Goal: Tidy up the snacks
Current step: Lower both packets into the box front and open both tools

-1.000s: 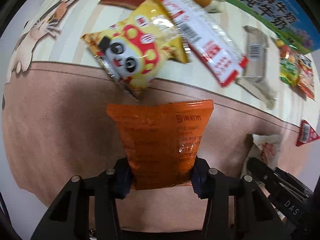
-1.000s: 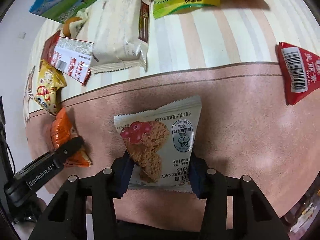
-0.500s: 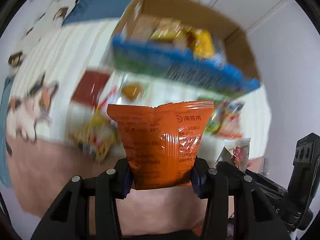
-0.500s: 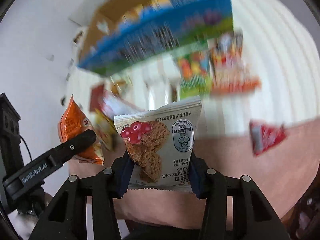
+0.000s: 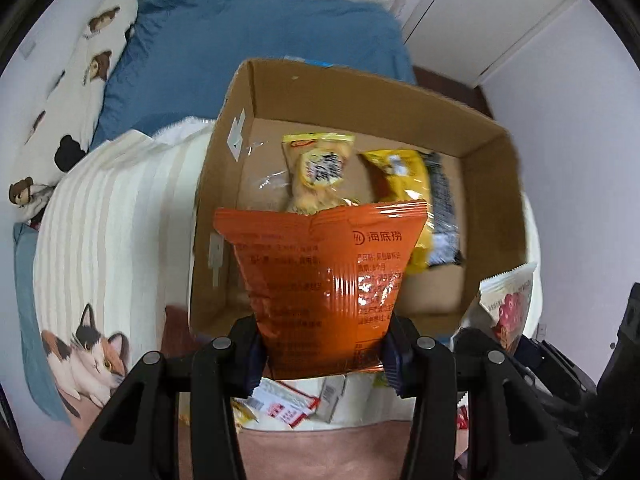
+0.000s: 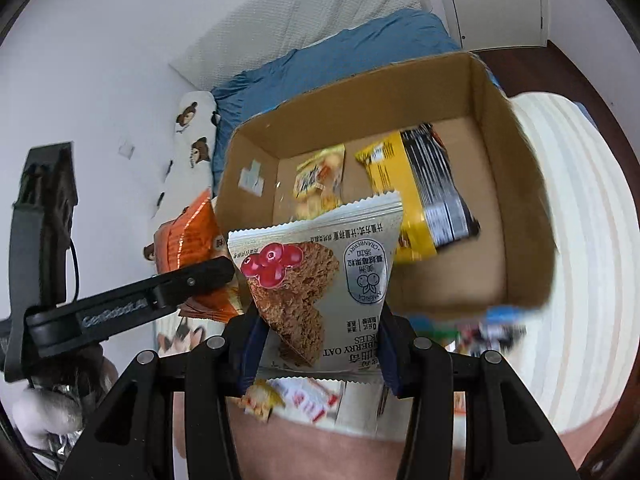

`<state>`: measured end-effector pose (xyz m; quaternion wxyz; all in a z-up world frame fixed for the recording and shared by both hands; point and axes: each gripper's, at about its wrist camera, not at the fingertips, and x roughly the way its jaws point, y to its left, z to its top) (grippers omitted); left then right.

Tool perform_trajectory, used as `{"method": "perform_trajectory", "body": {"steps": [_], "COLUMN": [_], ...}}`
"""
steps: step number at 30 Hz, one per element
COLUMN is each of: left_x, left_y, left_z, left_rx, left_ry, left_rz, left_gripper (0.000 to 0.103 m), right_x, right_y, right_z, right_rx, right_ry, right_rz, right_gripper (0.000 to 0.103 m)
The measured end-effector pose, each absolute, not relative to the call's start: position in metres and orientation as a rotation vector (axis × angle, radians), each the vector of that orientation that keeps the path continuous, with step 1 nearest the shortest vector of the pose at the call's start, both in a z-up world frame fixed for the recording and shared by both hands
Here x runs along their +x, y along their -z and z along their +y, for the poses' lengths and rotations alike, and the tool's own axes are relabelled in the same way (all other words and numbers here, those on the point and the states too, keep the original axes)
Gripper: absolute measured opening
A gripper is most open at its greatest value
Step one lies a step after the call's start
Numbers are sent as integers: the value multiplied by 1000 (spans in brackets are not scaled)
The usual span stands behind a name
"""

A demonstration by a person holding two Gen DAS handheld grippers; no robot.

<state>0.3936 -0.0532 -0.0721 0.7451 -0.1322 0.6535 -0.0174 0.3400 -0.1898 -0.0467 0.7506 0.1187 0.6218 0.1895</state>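
Observation:
My left gripper [image 5: 322,354] is shut on an orange snack packet [image 5: 320,280] and holds it up at the near edge of an open cardboard box [image 5: 492,200]. My right gripper [image 6: 318,354] is shut on a white cranberry oat cookie packet [image 6: 320,276], held in front of the same box [image 6: 520,208]. The box holds a clear yellow snack bag [image 5: 318,172] and a yellow-and-black packet [image 5: 424,204]. The orange packet also shows at the left in the right wrist view [image 6: 188,240]. The cookie packet shows at the right in the left wrist view [image 5: 508,300].
The box stands on a striped cream blanket [image 5: 112,208] with a cat print [image 5: 88,348], on a bed with a blue sheet [image 5: 248,48]. Several loose snack packets [image 5: 288,400] lie below the grippers. White wall and wardrobe doors stand behind.
Both grippers have lifted from the blanket with their packets and swung up to the box; the view now looks into the box from above.

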Motion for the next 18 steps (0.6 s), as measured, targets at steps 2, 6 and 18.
{"method": "perform_trajectory", "body": {"steps": [2,6,18], "left_x": [413,434,440], "left_y": [89,126,175], "left_z": [-49,-46,-46], "left_rx": [-283,-268,-235], "left_ry": [26,10,4], "left_rz": [1490,1605,1714], "left_gripper": [44,44,45], "right_x": [358,378,389], "right_y": [62,99,160], "right_z": [-179,-159,-130], "right_rx": [241,218,173], "right_ry": [-411,-416,-416], "right_rz": [1393,1472,1582], "right_gripper": [51,51,52]}}
